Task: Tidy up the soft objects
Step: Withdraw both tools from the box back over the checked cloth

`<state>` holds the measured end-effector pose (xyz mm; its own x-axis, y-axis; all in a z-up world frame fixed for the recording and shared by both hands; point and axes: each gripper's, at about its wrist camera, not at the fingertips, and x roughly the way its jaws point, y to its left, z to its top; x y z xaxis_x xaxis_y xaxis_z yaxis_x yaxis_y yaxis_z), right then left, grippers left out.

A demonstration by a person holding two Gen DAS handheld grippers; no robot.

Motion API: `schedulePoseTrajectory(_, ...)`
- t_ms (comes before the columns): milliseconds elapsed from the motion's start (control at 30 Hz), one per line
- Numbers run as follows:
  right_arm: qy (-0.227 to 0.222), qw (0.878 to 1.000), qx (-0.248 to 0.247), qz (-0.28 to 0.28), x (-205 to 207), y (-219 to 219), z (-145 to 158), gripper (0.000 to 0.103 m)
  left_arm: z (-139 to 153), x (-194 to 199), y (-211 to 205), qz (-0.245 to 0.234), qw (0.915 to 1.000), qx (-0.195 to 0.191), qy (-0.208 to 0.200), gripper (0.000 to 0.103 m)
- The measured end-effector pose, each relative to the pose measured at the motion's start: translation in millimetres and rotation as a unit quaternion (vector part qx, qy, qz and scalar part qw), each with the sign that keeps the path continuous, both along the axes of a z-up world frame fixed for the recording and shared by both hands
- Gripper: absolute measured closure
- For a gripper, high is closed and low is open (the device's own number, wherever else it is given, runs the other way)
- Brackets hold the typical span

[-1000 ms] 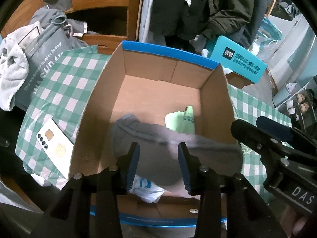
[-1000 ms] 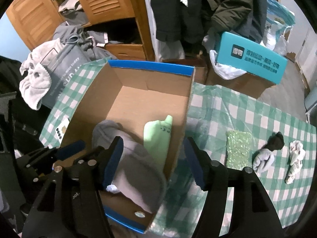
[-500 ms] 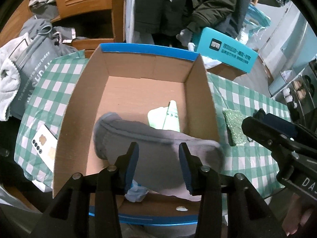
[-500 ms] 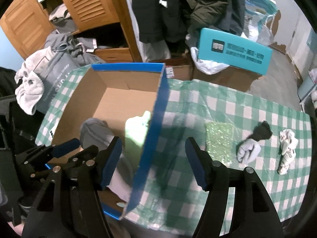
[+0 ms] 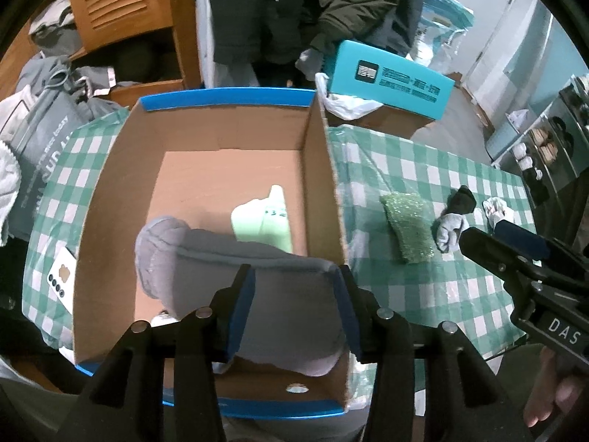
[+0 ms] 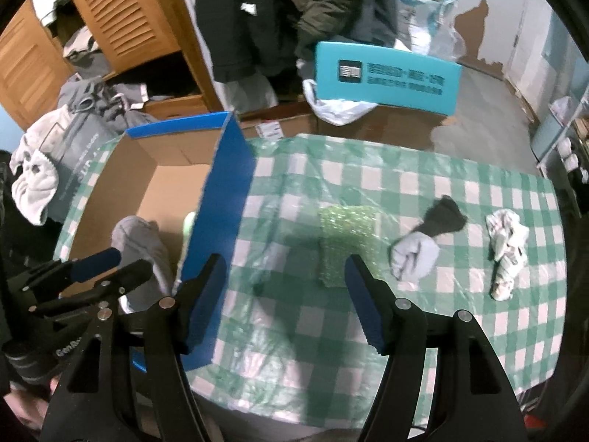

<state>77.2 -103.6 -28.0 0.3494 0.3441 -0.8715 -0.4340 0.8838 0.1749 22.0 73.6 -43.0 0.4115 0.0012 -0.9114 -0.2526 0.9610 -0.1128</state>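
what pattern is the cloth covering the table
A green and white check on the tablecloth, under a clear plastic film; the right wrist view shows it best.

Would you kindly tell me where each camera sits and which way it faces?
Left wrist: on the left gripper, looking steeply down into the cardboard box at the grey cloth; the right gripper shows.
Right wrist: on the right gripper, over the checked tablecloth; the left gripper shows.
Shared: box, green sponge.

**Room condition: cluttered, dim**

Wooden louvred cabinet (image 6: 121, 18) at upper left. Dark coats (image 6: 279, 11) hang top centre. Teal box (image 6: 386, 77) upon a brown carton behind the table. Grey floor (image 6: 489, 110) at upper right; wall paint (image 6: 475, 18) peeling.
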Motion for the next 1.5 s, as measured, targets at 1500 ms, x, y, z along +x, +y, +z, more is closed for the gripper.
schedulePoseTrajectory(1500,0.022,0.99,-0.043,-0.13,28,-174,-52,0.031,-29,56,-139,-0.102,0.9934,0.02,0.049,0.044)
